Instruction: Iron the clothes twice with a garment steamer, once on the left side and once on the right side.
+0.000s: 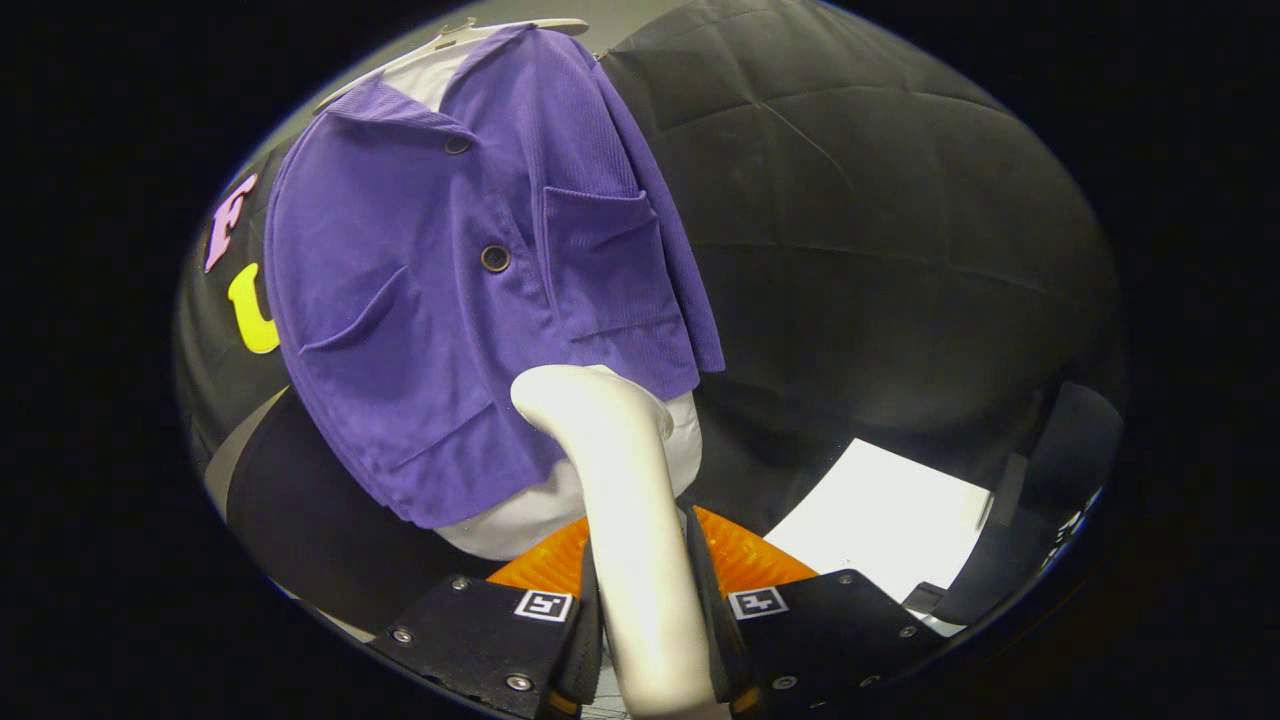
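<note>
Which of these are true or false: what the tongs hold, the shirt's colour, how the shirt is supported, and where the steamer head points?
1. The tongs are shut on the white garment steamer. True.
2. The shirt is green. False: the corduroy shirt is purple.
3. The shirt hangs on a hanger. True.
4. The shirt lies flat on a table. False: it hangs in front of the black booth wall.
5. The steamer's head is near the shirt's lower hem. True.

The steamer is clamped between the fingers of the gripper; the shirt is hung just beyond.
</note>
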Motion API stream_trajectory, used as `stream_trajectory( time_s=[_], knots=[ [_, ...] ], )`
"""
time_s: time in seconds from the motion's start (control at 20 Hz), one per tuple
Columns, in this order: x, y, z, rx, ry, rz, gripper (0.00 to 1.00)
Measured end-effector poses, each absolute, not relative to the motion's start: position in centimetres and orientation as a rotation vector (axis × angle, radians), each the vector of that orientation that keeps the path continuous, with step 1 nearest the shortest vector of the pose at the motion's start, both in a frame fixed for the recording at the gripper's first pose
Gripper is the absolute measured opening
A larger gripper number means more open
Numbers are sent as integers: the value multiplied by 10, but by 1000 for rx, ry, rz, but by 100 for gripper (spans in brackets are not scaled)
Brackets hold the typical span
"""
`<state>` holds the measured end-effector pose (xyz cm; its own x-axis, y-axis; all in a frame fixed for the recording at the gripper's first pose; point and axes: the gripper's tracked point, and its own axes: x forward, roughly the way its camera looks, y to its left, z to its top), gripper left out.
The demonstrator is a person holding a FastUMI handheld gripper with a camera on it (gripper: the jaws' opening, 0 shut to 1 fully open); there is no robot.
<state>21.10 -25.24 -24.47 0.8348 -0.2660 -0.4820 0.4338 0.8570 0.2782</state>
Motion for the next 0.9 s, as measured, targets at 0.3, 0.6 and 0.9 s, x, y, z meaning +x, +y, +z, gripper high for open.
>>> stream_trajectory(
  time_s=[0.3,0.6,0.9],
  knots=[
    [149,-196,-217,344,387,-197,42],
    [71,-117,-129,294,241,47,42],
    [24,-59,-46,139,80,129,42]
  ],
)
